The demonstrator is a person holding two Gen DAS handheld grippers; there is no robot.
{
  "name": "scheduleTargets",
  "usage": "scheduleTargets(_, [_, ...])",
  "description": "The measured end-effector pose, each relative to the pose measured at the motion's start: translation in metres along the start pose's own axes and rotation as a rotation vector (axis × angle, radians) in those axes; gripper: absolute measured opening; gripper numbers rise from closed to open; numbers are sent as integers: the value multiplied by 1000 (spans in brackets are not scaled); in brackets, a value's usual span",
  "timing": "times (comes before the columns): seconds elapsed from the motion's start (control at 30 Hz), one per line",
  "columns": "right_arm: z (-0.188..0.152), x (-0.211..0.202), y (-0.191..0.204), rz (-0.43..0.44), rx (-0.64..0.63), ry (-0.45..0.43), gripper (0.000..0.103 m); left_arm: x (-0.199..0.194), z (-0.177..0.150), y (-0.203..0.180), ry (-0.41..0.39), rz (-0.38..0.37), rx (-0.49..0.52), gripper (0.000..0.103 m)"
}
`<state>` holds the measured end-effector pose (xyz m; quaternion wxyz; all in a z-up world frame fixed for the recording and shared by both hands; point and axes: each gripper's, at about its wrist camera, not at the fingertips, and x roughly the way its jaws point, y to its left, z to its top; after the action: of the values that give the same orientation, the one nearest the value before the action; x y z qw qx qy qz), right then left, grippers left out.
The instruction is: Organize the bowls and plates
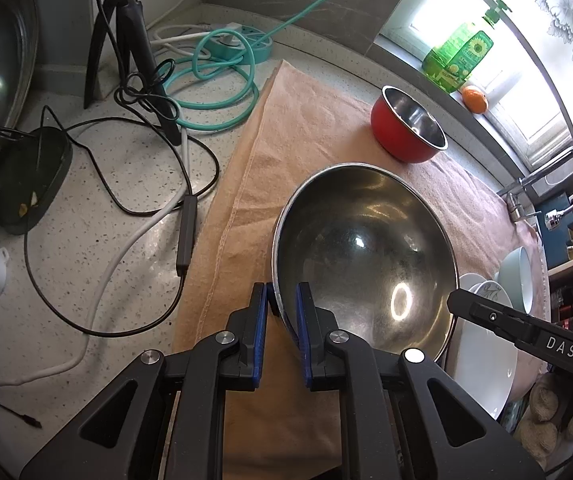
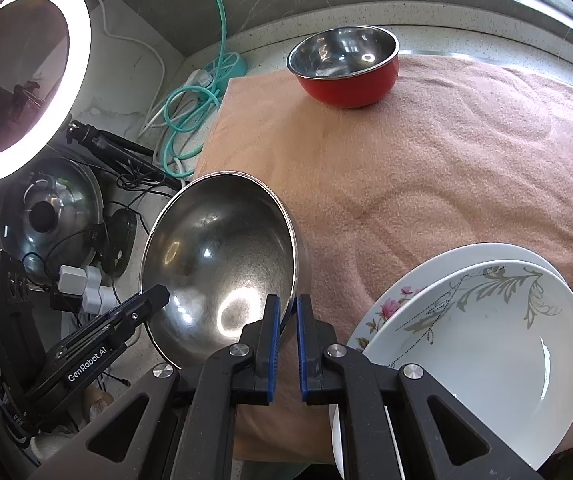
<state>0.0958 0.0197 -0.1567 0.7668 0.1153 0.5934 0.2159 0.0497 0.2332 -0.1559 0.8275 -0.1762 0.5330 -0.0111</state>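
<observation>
While the left wrist view looks down on the peach towel, the left gripper is clenched on the near left rim of the large steel bowl, which stands tilted above the cloth, shiny and empty. Seen from the right wrist, the right gripper pinches the opposite rim, with the stacked white plates just beside it and the red bowl well apart, straight ahead.

Speckled counter (peach towel atop)
</observation>
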Motion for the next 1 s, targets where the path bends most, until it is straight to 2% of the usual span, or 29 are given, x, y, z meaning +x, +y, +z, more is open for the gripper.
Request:
scheduleTargets(0.53, [0, 1, -1, -3, -13, -1, 9, 2, 3, 1, 10, -2, -6, 13])
scheduleTargets(0.63, [1, -4, -2, -23, -23, -21, 9, -3, 4, 2, -6, 9, -2, 13])
scheduleTargets(1.0, [2, -30, -16, 2, 13, -68, 9, -22, 11, 8, -46, -11, -28, 13])
